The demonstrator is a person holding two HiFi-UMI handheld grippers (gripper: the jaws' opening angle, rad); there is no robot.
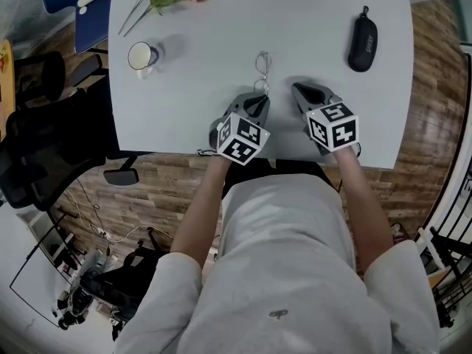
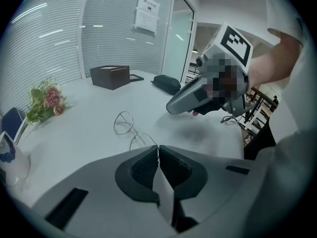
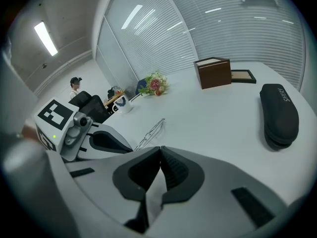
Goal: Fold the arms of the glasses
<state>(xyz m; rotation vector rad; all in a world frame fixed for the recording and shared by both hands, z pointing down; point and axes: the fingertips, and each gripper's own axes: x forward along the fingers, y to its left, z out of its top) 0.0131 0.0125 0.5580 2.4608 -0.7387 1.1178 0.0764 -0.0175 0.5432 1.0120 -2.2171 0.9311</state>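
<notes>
The glasses (image 1: 263,65) are seen lying near the front edge of the desk (image 1: 317,50), one lens beyond the other, just ahead of the two claws. The left claw (image 2: 158,148) is closed, and the near end of the wire frame appears to be pinched at its tips, though the contact is hard to make out. The right claw (image 3: 159,148) is closed on nothing and is held beside the left one, apart from the glasses.

White table (image 1: 310,35) on wood-plank floor (image 1: 435,87); black chair (image 1: 37,146); blinds over glass walls (image 2: 49,38)
</notes>
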